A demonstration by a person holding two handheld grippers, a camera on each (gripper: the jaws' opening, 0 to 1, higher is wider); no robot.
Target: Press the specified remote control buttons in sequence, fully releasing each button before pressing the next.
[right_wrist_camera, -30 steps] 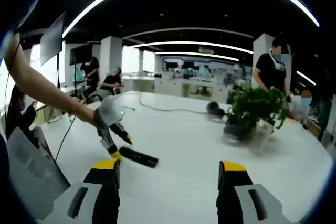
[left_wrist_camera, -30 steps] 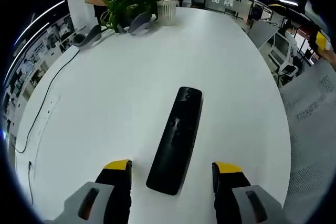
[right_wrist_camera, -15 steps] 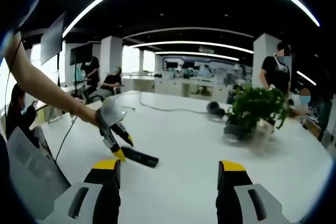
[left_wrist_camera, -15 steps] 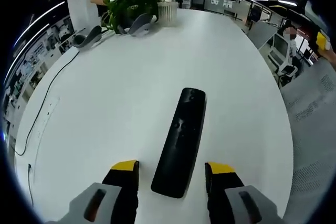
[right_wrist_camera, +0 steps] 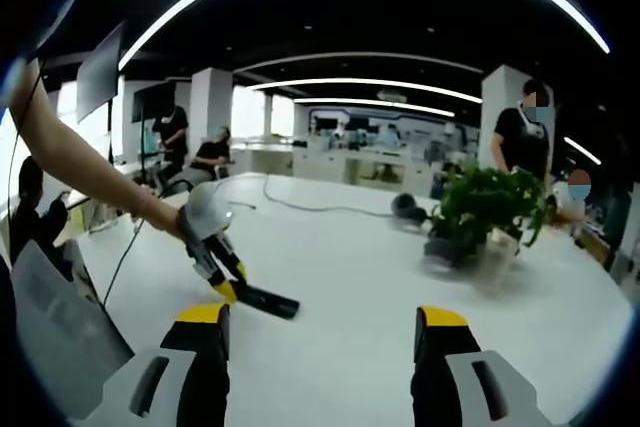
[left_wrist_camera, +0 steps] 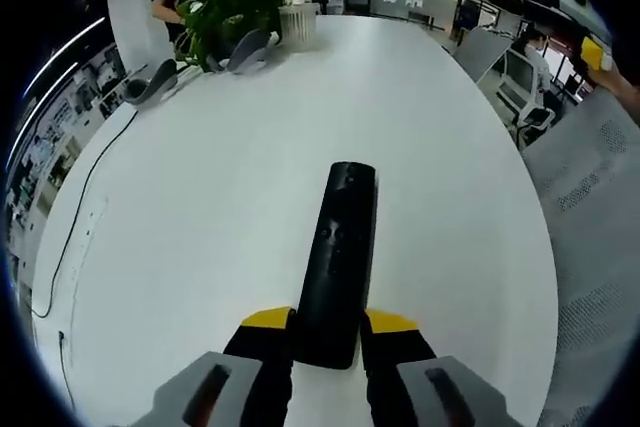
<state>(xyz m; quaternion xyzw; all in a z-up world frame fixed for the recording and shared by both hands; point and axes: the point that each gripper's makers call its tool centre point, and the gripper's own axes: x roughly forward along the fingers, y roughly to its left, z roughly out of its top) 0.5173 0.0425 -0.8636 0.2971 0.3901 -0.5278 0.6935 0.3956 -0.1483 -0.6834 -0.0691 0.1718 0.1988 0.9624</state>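
Left claw (left_wrist_camera: 328,324) clamped on near end of black remote (left_wrist_camera: 338,261), lying flat on white surface (left_wrist_camera: 200,227), far end pointing toward plant (left_wrist_camera: 240,7). Right claw (right_wrist_camera: 322,325) held above surface with jaws wide apart, gripping nothing. Left claw and remote also in right gripper view, far left.

left gripper (left_wrist_camera: 328,321) closed, right gripper (right_wrist_camera: 318,319) agape
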